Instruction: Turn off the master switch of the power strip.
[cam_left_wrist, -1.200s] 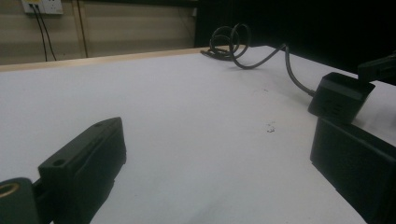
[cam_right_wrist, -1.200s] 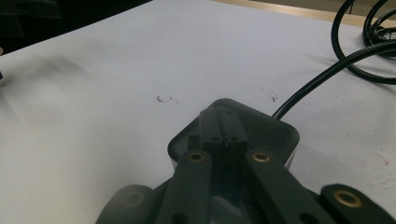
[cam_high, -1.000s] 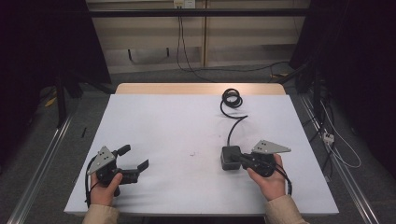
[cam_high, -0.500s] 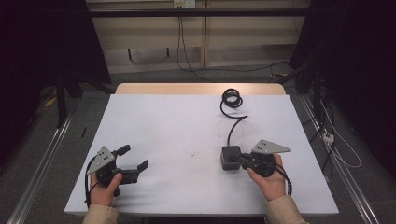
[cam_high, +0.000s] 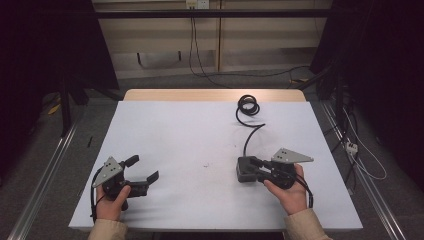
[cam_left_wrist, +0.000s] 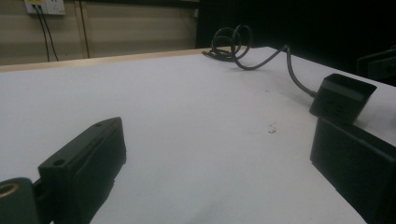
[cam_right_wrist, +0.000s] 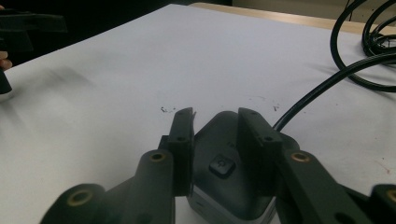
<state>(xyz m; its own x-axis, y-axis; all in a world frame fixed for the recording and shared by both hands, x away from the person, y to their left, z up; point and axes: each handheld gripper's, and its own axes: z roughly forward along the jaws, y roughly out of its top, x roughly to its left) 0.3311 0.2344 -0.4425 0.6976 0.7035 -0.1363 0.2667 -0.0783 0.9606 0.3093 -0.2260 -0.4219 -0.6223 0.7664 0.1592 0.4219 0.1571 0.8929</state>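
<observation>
Nearest the tabletop's (cam_high: 190, 135) front edge, two hand-held grippers, one per hand. Left hand-held gripper (cam_high: 142, 170) at about 7 o'clock on the white sheet, gripped by the person's left hand (cam_high: 111, 202). Its jaws stand wide apart and nothing lies between them; in the left gripper view only bare white surface shows in the gap.

Right hand-held gripper (cam_high: 248, 169) at about 5 o'clock, held by the right hand (cam_high: 289, 192), grey three-cornered plate on top. Its jaws have just been opening. In the right gripper view they straddle the power adapter (cam_right_wrist: 229, 172), one jaw on each side of the dark block, set narrow. Whether the pads touch the block's sides or stand just clear I cannot tell from these views. The adapter rests on the tabletop, a small square button on its upper face.

Power adapter: one, dark grey, boxy, at 5 o'clock, just left of the right hand in the high view (cam_high: 246, 169). The left gripper view shows its end face with socket slots (cam_left_wrist: 343, 97).

Farther off, one black cable (cam_high: 248, 141) leaves the adapter and runs toward 1 o'clock, ending in a loose coil (cam_high: 248, 105) near the far edge, well apart from both hands.

Containers: none seen. A few small dark specks (cam_high: 204, 164) near the centre.
</observation>
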